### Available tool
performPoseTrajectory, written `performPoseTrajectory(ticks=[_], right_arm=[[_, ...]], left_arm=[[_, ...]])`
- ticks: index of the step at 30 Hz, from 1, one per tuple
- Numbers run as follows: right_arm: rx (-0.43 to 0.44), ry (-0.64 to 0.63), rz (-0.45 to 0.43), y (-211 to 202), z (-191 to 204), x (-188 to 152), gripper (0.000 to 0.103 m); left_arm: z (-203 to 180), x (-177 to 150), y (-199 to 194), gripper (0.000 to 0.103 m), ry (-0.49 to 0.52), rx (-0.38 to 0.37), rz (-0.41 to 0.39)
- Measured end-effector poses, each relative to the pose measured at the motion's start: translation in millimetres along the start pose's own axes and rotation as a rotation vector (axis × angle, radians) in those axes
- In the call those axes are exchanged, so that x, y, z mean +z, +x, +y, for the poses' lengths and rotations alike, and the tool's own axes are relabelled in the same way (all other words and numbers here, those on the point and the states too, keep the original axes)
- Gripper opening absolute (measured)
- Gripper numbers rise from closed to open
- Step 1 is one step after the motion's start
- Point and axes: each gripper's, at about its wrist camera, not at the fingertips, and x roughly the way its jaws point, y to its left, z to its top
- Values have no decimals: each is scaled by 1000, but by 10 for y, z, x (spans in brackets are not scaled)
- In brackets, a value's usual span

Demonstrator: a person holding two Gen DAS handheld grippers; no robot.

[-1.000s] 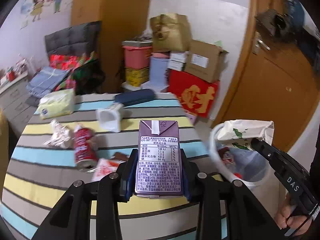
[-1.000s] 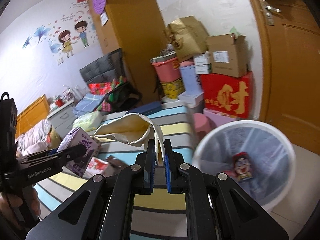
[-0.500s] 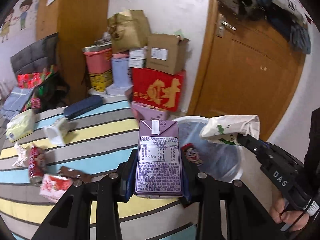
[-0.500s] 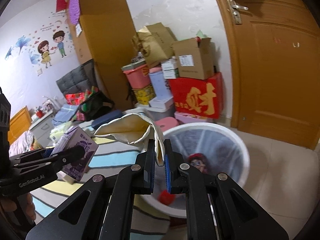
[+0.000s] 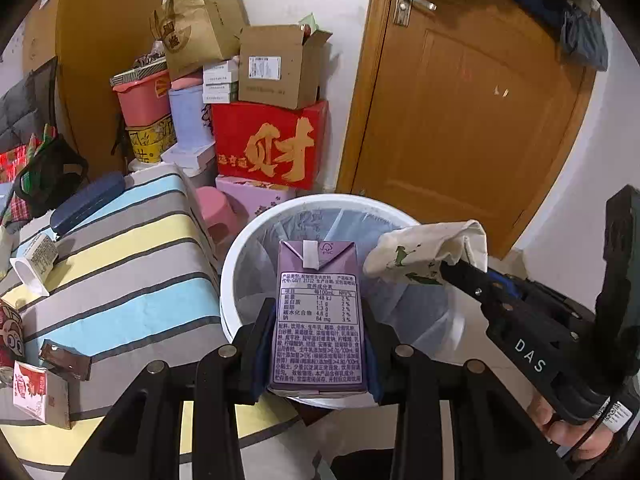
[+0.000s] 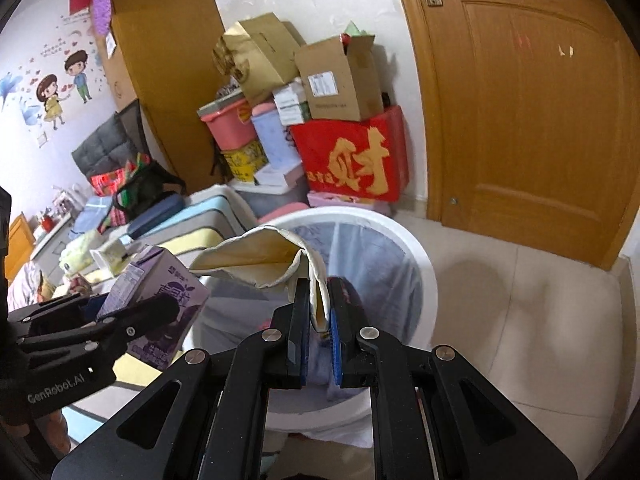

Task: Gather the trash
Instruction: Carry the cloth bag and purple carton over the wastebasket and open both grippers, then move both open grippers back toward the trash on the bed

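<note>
My left gripper (image 5: 318,322) is shut on an upright purple drink carton (image 5: 318,312), held over the near rim of a white trash bin (image 5: 240,256) lined with a clear bag. The carton (image 6: 156,304) and left gripper (image 6: 132,320) also show at the left of the right wrist view. My right gripper (image 6: 319,304) is shut on a flattened cream paper wrapper (image 6: 256,256), which hangs over the bin (image 6: 424,264). In the left wrist view the wrapper (image 5: 428,254) sticks out from the right gripper (image 5: 452,270) above the bin's right side.
The striped tablecloth (image 5: 120,264) at left carries a white yoghurt cup (image 5: 34,260), a red-and-white packet (image 5: 36,394), a brown wrapper (image 5: 66,360) and a dark blue case (image 5: 88,202). Stacked boxes (image 5: 272,148) stand behind the bin, beside a wooden door (image 5: 472,120).
Both grippers have swung away from the table toward the bin, carrying the carton and the paper wrapper. The bin has gone from the right edge to under both held items.
</note>
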Motion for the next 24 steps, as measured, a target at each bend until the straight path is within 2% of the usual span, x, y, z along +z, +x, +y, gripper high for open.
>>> performPoseTrajectory(ticks=[6, 8, 10, 11, 13, 15, 16, 17, 24], right_arm=[[-19, -10, 34, 97, -81, -15, 9], [-20, -15, 48, 124, -96, -12, 9], [-13, -15, 60, 139, -103, -7, 10], [-16, -20, 66, 154, -106, -4, 11], [-34, -34, 75, 166, -91, -8, 18], [-47, -40, 76, 171, -79, -10, 43], [-45, -37, 75, 161, -78, -15, 49], [-41, -33, 74, 160, -86, -14, 52], [-33, -23, 56, 71, -41, -20, 52]], left_arm=[[-7, 19, 112, 38, 1, -9, 11], [7, 24, 120, 45, -8, 9, 9], [15, 30, 121, 64, -8, 21, 4], [24, 28, 113, 64, -10, 18, 1], [36, 20, 93, 64, -10, 8, -4], [47, 19, 82, 64, -9, 21, -4], [51, 17, 70, 64, -8, 24, -6], [61, 13, 55, 64, -13, 23, -10], [153, -46, -85, 64, -32, 34, -22]])
